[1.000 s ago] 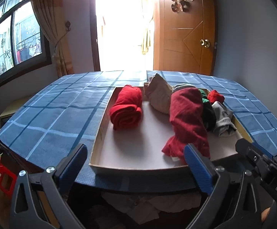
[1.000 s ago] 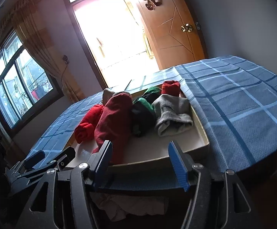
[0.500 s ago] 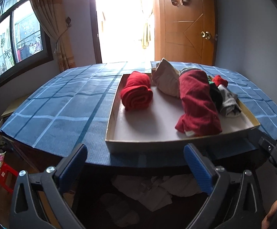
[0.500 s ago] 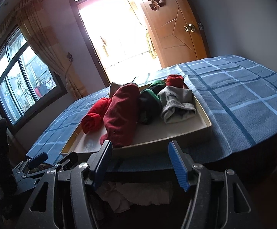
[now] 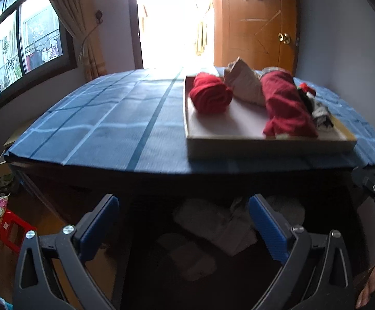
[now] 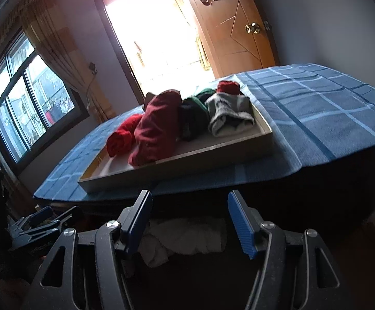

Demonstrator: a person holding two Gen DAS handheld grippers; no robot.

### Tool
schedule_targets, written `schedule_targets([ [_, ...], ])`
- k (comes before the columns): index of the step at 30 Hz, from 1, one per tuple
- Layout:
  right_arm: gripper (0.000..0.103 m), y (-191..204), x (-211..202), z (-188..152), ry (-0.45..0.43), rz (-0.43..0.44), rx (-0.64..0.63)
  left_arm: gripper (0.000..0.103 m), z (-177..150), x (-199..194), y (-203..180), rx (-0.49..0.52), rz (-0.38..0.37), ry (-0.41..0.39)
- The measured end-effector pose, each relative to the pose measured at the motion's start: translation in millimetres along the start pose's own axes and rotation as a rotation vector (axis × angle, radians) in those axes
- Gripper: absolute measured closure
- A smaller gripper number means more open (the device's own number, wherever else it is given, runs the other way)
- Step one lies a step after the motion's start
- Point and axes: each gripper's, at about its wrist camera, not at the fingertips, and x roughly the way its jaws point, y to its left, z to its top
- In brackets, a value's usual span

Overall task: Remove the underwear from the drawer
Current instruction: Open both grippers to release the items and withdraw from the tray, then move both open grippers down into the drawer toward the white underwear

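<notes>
Pale underwear (image 5: 221,222) lies crumpled in the dark open drawer below the table edge; it also shows in the right wrist view (image 6: 184,237). My left gripper (image 5: 183,222) is open and empty, just in front of and above the drawer. My right gripper (image 6: 190,222) is open and empty, pointing at the pale cloth. The drawer's walls are lost in shadow.
A table with a blue checked cloth (image 5: 104,126) stands above the drawer. On it a shallow tray (image 5: 267,147) holds rolled red, beige, green and grey garments (image 6: 159,126). A red stool (image 5: 11,232) stands on the floor at left. The left gripper's body (image 6: 35,230) shows in the right wrist view.
Both grippers have dropped lower and back from the tray, so the drawer and pale cloth fill more of the lower view. Both stay open.
</notes>
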Motion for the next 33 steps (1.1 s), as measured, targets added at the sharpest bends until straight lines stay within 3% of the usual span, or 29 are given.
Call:
schedule_targets([
  [8, 0.039, -4.2, 8.2, -20.5, 0.085, 0.008, -0.006, 0.001, -22.3, 5.3, 7.6, 0.021, -0.023, 0.116],
  [13, 0.039, 0.2, 10.3, -31.8, 0.141, 0.023, -0.059, 0.001, -28.1, 5.4, 0.1, 0.026, -0.078, 0.190],
  [17, 0.039, 2.8, 14.8, -40.1, 0.186, 0.026, -0.098, 0.004, -30.9, 10.4, -11.4, 0.044, -0.075, 0.229],
  [23, 0.040, 3.8, 21.7, -47.4, 0.224, 0.037, -0.126, 0.008, -34.3, 28.7, -20.0, -0.045, -0.130, 0.316],
  [29, 0.040, 2.1, 29.6, -50.6, 0.271, 0.068, -0.149, 0.011, -43.0, 63.1, -22.9, -0.140, -0.060, 0.451],
  [33, 0.040, 9.3, 44.1, -49.0, 0.359, 0.108, -0.261, 0.013, -50.5, 81.1, -15.4, -0.227, -0.015, 0.528],
])
